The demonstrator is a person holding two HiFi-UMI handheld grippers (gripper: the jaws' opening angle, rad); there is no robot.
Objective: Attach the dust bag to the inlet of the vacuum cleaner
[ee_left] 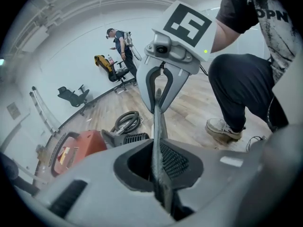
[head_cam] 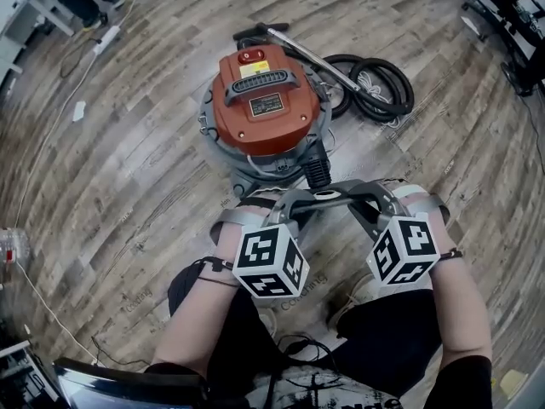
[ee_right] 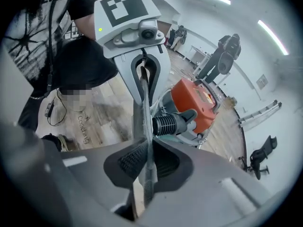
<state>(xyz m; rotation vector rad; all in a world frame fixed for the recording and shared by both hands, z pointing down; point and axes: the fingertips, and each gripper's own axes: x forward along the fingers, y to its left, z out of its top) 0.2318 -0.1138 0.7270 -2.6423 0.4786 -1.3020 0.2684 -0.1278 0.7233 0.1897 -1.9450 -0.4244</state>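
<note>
The left gripper (head_cam: pixel 292 203) and the right gripper (head_cam: pixel 368 201) are each clamped narrow on an end of the bag (head_cam: pixel 328 196), which hangs stretched between them above the wood floor (head_cam: pixel 128 143). In the left gripper view, the left gripper (ee_left: pixel 158 169) has its pads pressed on the bag (ee_left: pixel 158 126), seen edge-on as a thin grey strip running up to the right gripper (ee_left: pixel 158 105) opposite. The right gripper view shows the same from the other end: the right gripper (ee_right: pixel 144 167) pinches the strip (ee_right: pixel 142 122), and the left gripper (ee_right: pixel 142 96) faces it. From the head view, the bag's grey collar lies roughly flat with its round hole turned upward. It sits just on the person's side of the inlet (head_cam: pixel 317 173), a black ribbed stub sticking out of the base of the orange vacuum (head_cam: pixel 260 100), and is not fitted over it. In the right gripper view the inlet (ee_right: pixel 168 123) shows just beside the strip. A black hose (head_cam: pixel 375 88) lies coiled behind the vacuum. The person's shoe (ee_left: pixel 225 126) stands near.
</note>
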